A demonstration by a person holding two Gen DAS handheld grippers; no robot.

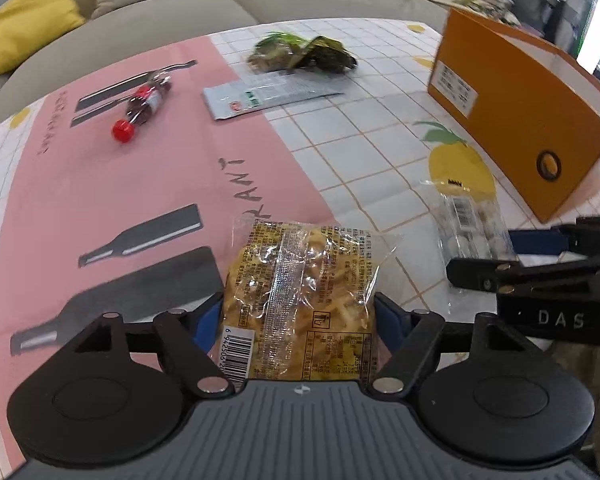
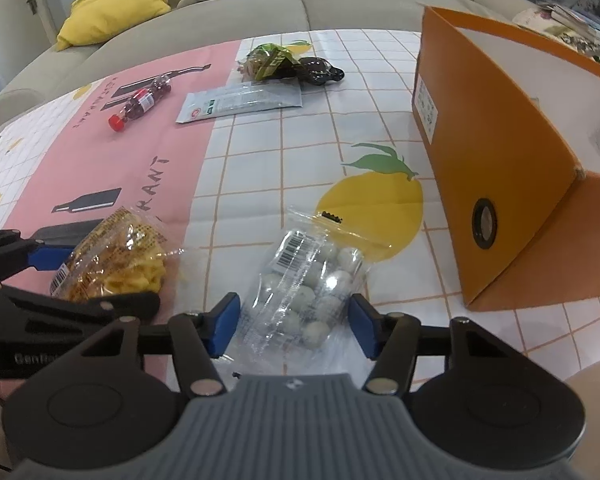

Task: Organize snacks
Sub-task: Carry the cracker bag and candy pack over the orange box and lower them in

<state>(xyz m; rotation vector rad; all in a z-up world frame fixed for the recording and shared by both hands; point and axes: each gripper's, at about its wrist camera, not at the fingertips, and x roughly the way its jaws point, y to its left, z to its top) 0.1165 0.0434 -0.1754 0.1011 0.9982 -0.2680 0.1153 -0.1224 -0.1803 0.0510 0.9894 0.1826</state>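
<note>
My left gripper point(image 1: 298, 318) has its blue pads pressed against both sides of a clear bag of yellow crisps point(image 1: 300, 280) near the table's front edge; the same bag shows in the right wrist view point(image 2: 116, 260). My right gripper point(image 2: 294, 326) is open, its pads on either side of a clear bag of pale round candies point(image 2: 316, 292) lying on the cloth, without squeezing it. That candy bag also shows in the left wrist view point(image 1: 470, 228). An open orange box point(image 2: 500, 160) stands to the right.
Further back on the tablecloth point(image 2: 280, 160) lie a small cola bottle with a red cap point(image 2: 140, 106), a flat grey sachet point(image 2: 240, 100) and a green and dark snack pack point(image 2: 288, 64). A beige sofa with a yellow cushion point(image 2: 112, 4) is behind the table.
</note>
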